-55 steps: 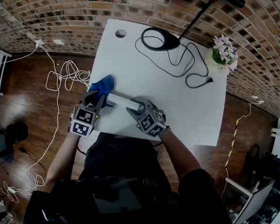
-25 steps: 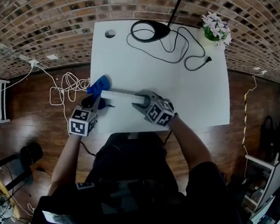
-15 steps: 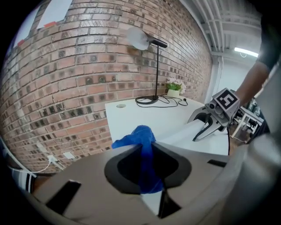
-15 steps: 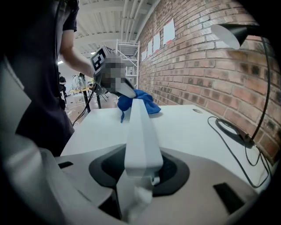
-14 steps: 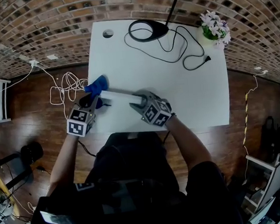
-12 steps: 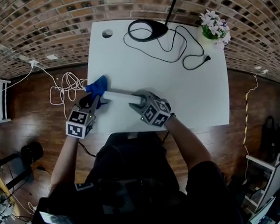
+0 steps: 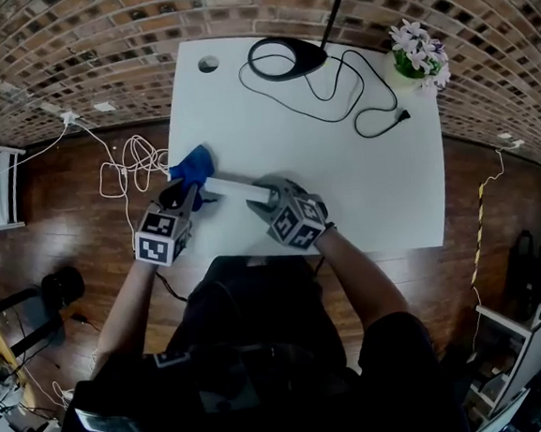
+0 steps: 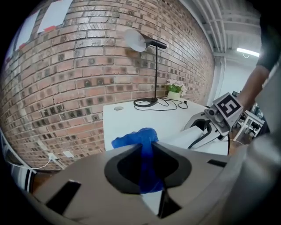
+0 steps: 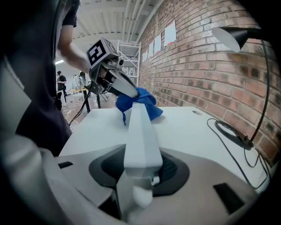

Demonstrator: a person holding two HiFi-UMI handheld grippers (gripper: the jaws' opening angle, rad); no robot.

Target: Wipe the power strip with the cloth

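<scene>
Jaws of left gripper (image 8: 149, 151) pinch crumpled blue cloth (image 8: 135, 139) — right gripper (image 9: 140, 163) clamps long white plastic power strip (image 9: 139, 127), cloth bunched at its far end.

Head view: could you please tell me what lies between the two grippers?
In the head view, the white power strip spans that stretch: the right gripper clamps one end, and the left gripper holds the blue cloth at the other.
</scene>
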